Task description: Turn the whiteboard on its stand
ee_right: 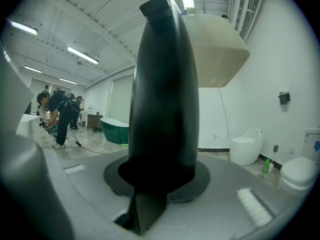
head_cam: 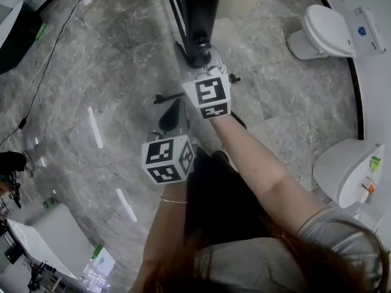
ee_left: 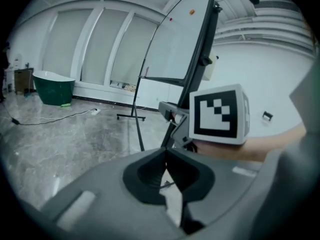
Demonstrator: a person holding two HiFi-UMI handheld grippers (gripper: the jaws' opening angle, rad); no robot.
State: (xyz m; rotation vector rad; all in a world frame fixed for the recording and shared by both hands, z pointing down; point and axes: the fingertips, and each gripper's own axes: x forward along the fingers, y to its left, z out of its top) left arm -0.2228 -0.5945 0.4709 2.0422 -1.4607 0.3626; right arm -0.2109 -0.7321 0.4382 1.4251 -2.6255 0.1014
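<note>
From the head view the whiteboard is seen edge-on from above as a dark upright frame on a wheeled stand. My right gripper is shut on the lower end of that frame. In the right gripper view the black frame edge fills the space between the jaws. My left gripper hangs just below and left of the right one, shut and holding nothing. In the left gripper view the white board face tilts up ahead, and the right gripper's marker cube is close in front.
Two white toilets stand to the right on the grey marble floor. A green bathtub and a floor cable lie to the left. A person bends over far off. A white box sits at lower left.
</note>
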